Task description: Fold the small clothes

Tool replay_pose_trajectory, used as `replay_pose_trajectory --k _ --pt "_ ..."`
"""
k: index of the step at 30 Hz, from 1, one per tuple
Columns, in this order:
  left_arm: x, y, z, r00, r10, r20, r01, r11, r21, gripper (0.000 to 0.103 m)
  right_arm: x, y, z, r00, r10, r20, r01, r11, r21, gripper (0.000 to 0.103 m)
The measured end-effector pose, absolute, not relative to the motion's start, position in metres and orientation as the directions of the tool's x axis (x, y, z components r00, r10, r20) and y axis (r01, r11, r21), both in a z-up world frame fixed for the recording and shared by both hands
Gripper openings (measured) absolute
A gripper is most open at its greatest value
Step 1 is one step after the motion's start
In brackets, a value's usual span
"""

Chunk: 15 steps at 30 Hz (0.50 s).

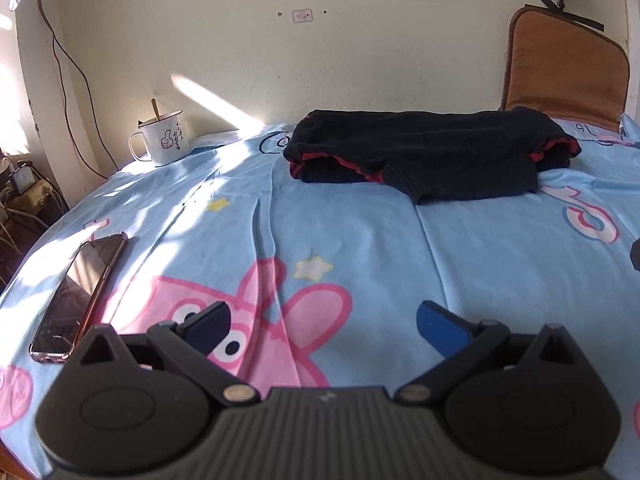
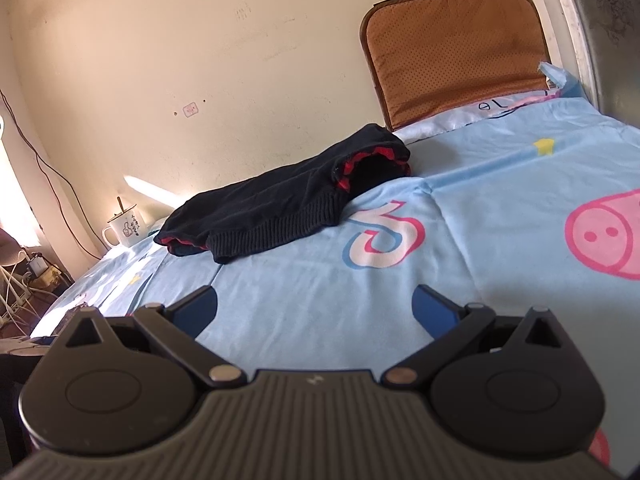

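Left wrist view: the left gripper (image 1: 323,326) sits at the bottom of the frame, its blue-padded fingers (image 1: 440,322) spread wide apart with nothing between them, low over the sheet (image 1: 360,232).
Right wrist view: the right gripper (image 2: 315,310) fills the bottom of the frame, fingers (image 2: 430,308) likewise wide apart and holding nothing.
Sweater: a black knit sweater (image 1: 424,152) with red trim lies folded in the upper middle of the left view, well apart from both grippers; in the right view the sweater (image 2: 280,208) lies left of centre, its ribbed hem toward the camera and a red-edged opening at its right end.
Phone: a phone (image 1: 80,296) in a clear case lies face up at the lower left of the left view, just beside the left gripper's body and apart from the sweater.
Mug: a white enamel mug (image 1: 162,140) with a thumbs-up print stands at the upper left, on the far edge of the bed by the wall; a stick-like handle juts out of it, and what else it holds cannot be seen.
In the way: bare sheet lies between the grippers and the sweater.
Surface: a light blue sheet printed with pink cartoon pigs, stars and letters, creased down the middle, with sun patches at the left.
Cushion: a brown cushion (image 2: 452,56) leans upright on the wall at the upper right, behind the sweater.
Room: a cream wall (image 1: 280,40) with small marks; cables (image 1: 60,60) hang down its left side.
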<state>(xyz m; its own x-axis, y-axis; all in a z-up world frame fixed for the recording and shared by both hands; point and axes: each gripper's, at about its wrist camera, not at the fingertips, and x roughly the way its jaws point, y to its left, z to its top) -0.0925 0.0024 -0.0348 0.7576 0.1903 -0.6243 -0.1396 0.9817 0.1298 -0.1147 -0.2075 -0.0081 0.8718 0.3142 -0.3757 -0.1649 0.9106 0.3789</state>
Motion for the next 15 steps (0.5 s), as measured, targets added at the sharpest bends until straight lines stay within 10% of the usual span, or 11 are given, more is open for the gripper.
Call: replay_pose_trajectory --k 15 --pt "-0.0948 0.0038 -0.0342 0.765 0.223 -0.604 -0.152 0.974 0.168 0.102 -0.1161 -0.2069 -0.0073 0.868 0.326 -0.374 -0.173 0.906 0.387 0.103"
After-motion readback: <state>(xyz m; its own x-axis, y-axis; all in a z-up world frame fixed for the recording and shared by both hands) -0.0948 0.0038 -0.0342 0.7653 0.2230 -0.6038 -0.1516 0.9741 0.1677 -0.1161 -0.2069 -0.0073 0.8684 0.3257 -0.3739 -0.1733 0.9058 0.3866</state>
